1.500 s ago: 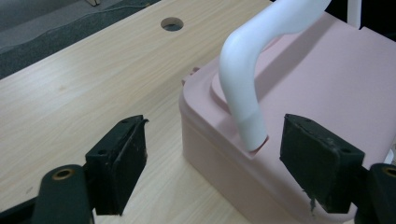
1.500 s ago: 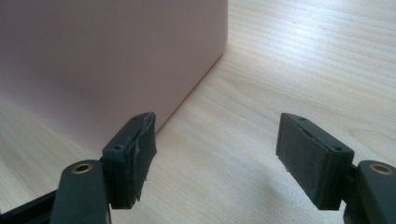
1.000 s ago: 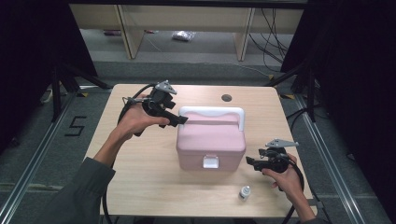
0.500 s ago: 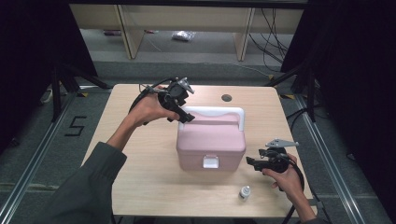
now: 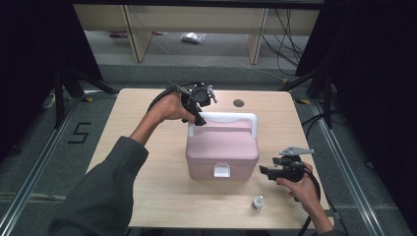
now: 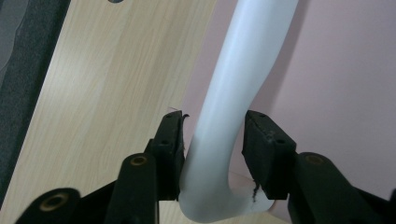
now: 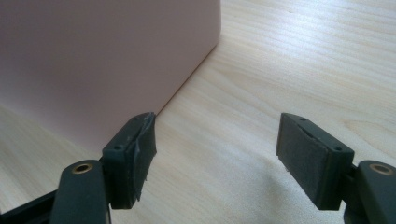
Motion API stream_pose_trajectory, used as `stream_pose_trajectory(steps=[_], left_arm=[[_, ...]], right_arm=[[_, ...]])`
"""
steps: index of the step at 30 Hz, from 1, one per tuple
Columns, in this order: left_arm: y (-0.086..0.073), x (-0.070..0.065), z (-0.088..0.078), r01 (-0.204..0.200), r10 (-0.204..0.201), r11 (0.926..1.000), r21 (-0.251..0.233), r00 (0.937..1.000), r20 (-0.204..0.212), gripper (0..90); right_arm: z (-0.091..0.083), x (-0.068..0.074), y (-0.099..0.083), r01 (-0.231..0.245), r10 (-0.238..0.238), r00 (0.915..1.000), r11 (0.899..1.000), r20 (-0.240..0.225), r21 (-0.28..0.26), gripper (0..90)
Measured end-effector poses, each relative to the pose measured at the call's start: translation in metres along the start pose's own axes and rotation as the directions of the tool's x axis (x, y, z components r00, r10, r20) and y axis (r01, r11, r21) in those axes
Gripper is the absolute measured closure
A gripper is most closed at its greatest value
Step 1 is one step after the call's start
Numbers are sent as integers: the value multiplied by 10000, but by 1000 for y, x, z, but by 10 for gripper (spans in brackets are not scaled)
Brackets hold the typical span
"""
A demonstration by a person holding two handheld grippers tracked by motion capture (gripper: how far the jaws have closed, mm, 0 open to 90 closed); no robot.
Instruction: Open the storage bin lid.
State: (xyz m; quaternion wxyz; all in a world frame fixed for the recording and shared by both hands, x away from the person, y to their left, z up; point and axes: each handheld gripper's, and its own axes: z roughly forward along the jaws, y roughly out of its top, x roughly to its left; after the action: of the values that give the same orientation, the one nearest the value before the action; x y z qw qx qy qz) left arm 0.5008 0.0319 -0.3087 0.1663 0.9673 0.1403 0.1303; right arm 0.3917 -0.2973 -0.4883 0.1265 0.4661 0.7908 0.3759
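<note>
High view: the pink box (image 5: 222, 152) sits mid-table (image 5: 147, 196); my left gripper (image 5: 196, 114) is at its white handle (image 5: 226, 118).

Left gripper view: my jaws, just closing, straddle the handle (image 6: 233, 93), one pad (image 6: 170, 140) touching, ready to lift.

Right gripper view: my right gripper (image 7: 219, 154) gapes empty beside the box (image 7: 107, 60), perhaps to steady it.

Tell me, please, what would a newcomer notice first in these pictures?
First, the pink plastic box with a white latch in the middle of the light wooden table. Its white curved handle stands between the jaws of the left gripper, which have just been closing around it. The right gripper waits open beside the box, near a small white bottle.
</note>
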Motion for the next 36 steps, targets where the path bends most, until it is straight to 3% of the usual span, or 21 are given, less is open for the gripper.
stream_pose_trajectory(steps=[3,13,14,18,19,21,22,23,24,25,26,28,29,32,33,35,36], left_arm=[[0,1,-2,-89,89,10000,34,10000,3,657],[4,-5,-13,-606,607,9982,25,9979,-213,683],[5,-6,-16,-654,654,9979,3,9975,-276,685],[9,-5,-27,-777,771,9969,-99,9959,-479,690],[10,-5,-28,-711,704,9974,-114,9964,-482,689],[12,-1,-31,-664,656,9977,-140,9967,-476,690],[12,0,-31,-625,614,9979,-197,9968,-503,689],[12,2,-31,-603,589,9979,-250,9969,-525,687],[12,4,-32,-567,553,9980,-271,9973,-492,686],[13,5,-32,-581,568,9979,-270,9973,-473,687],[13,5,-32,-553,539,9980,-303,9975,-456,687],[14,7,-33,-624,612,9977,-251,9972,-440,686],[14,7,-32,-584,574,9980,-248,9975,-418,687],[15,8,-32,-512,502,9984,-253,9980,-376,687],[16,9,-32,-507,496,9983,-271,9980,-401,686],[16,11,-32,-464,453,9985,-276,9983,-376,686],[16,11,-32,-459,449,9985,-284,9983,-368,685]], right_arm=[[-1,-2,0,184,-183,9998,9998,115,-108,297],[-2,-3,0,192,-190,9998,9997,88,-173,299],[-1,-3,0,133,-136,9998,9997,-110,-225,303],[-8,0,3,-141,138,9998,9995,-128,-275,344],[-12,-3,6,271,-275,9996,9989,-100,-389,365],[-20,0,10,173,-187,9996,9982,-225,-580,383],[-29,0,14,501,-520,9984,9956,-224,-796,373],[-35,3,16,349,-368,9991,9958,-203,-850,385],[-39,4,18,472,-493,9986,9935,-180,-1034,406],[-46,3,22,951,-957,9954,9866,18,-1329,435],[-57,4,26,1008,-1012,9948,9763,75,-1916,538],[-60,7,27,736,-771,9970,9771,-100,-1998,581],[-66,6,31,1200,-1237,9923,9674,-26,-2231,638],[-75,14,36,1488,-1601,9869,9522,-210,-2669,750],[-77,18,37,1236,-1398,9894,9518,-384,-2806,770],[-79,23,40,1624,-1810,9827,9432,-385,-2898,812],[-81,27,42,1585,-1811,9818,9474,-573,-2781,832]])
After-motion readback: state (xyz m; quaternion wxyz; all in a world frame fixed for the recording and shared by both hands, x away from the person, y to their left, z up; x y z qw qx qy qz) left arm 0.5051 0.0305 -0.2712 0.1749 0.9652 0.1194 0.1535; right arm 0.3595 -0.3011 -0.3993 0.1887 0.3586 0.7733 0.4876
